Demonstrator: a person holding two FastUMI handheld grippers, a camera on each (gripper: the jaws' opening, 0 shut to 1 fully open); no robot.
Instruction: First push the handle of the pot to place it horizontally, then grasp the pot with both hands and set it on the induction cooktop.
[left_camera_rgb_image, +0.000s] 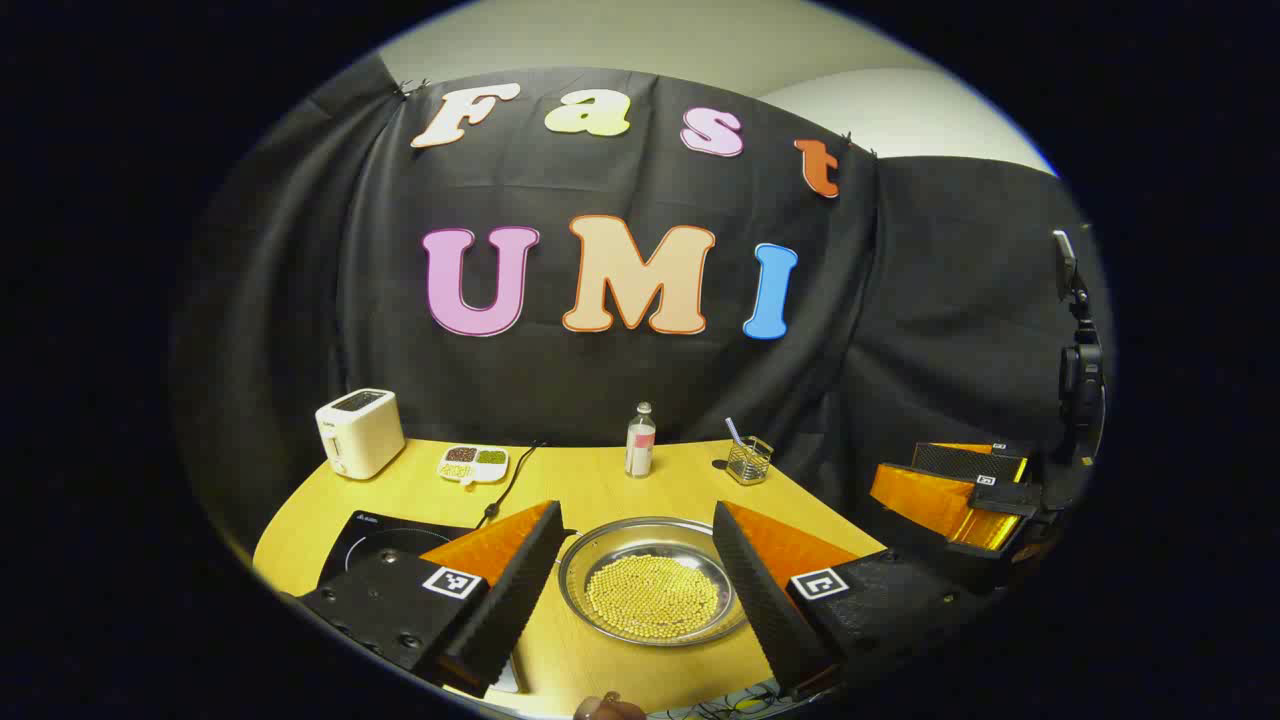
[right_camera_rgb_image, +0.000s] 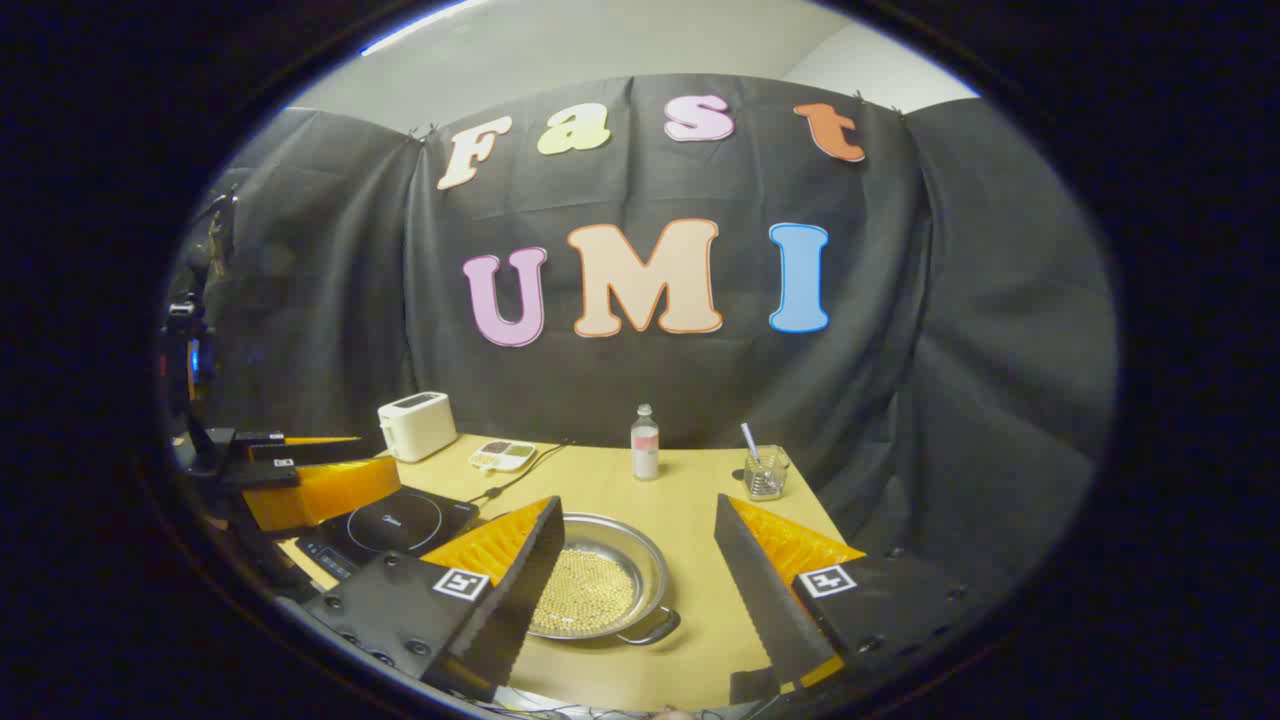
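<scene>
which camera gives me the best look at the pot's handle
The right gripper view: the pot's handle shows as a loop at the near rim of the pot. The left gripper view shows the pot and its yellow contents, but I can't make out a handle there.

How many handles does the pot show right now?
1: a loop handle on the pot rim's near right side, seen in the right gripper view. A second may be hidden behind the right claw's finger.
</scene>
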